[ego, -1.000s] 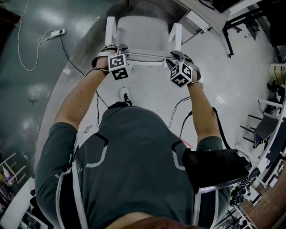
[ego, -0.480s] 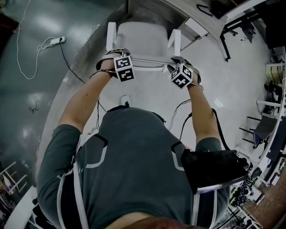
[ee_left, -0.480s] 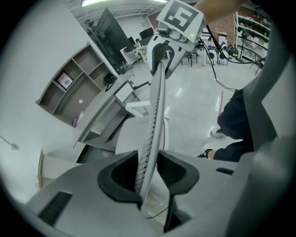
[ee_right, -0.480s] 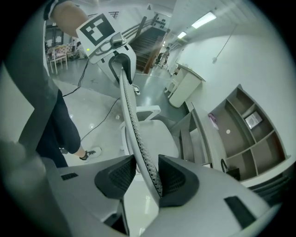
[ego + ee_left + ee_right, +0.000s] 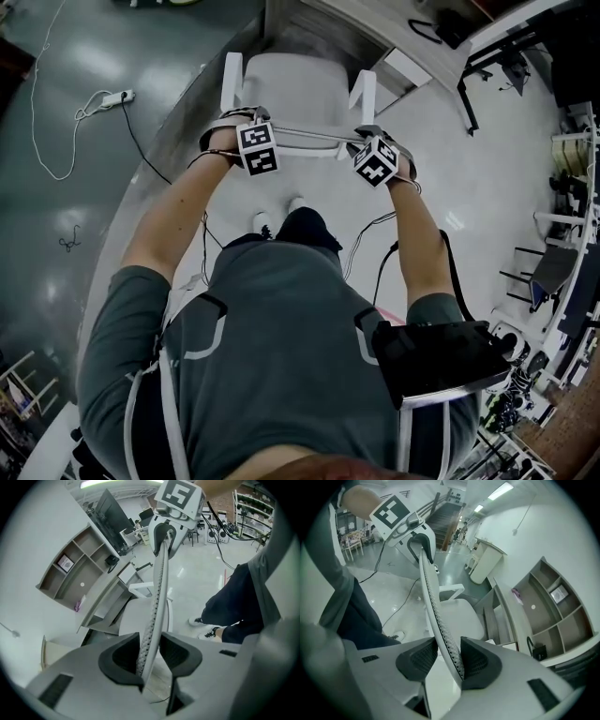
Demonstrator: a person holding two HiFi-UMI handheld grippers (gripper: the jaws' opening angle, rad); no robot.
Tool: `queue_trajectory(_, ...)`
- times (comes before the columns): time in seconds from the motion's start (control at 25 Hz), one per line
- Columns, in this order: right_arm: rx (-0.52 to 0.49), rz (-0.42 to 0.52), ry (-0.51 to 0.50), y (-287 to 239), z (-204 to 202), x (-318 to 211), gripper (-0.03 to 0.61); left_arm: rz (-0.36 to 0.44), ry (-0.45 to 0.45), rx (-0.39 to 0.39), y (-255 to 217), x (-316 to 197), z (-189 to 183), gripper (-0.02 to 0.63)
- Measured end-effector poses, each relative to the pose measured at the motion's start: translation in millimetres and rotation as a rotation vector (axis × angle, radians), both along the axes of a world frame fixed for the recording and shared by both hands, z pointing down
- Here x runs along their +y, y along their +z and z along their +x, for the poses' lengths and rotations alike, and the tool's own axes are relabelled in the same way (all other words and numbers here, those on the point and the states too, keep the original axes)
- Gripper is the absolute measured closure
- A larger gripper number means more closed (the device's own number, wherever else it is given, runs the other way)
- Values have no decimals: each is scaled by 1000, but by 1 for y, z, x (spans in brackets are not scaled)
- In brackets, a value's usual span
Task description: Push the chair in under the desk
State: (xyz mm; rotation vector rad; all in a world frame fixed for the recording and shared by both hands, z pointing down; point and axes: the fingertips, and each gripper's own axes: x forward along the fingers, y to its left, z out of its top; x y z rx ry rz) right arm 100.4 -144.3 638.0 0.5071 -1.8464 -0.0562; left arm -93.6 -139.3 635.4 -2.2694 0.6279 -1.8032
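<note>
Open-plan office-lab: desk (image 5: 108,597), wall cubbies (image 5: 70,571), monitor (image 5: 108,520), equipment racks (image 5: 255,510), cables (image 5: 103,96) across glossy floor (image 5: 56,244).

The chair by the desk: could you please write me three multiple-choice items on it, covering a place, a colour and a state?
1. Where on the chair is the left gripper? A the seat; B the backrest's top edge; C an armrest.
2. What colour is the chair? A black; B red; C white.
3. How is the right gripper? A shut on the backrest; B open, empty; C shut on a cable.
Key: B, the mesh edge runs between its jaws; C, white in every view; A, its pads pinch the mesh edge.
</note>
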Motion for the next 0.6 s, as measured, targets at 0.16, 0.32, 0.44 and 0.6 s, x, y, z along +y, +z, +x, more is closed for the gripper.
queue_trajectory(0.16,-2,2,6,-2,-7,-11,415,32,11,2,-1,-16,-6,477)
queue_trajectory(0.32,-5,-15,20,-1,-19,-9,416,9,11,-14,1,-20,-19,474)
queue_trajectory(0.44,-8,-7,15,-3,-31,-9,419,-23,2,-17,0,-23,-30,472)
queue_trajectory(0.6,-19,42,11,-4,-35,-27,419,-48,-4,-35,0,-42,-35,469)
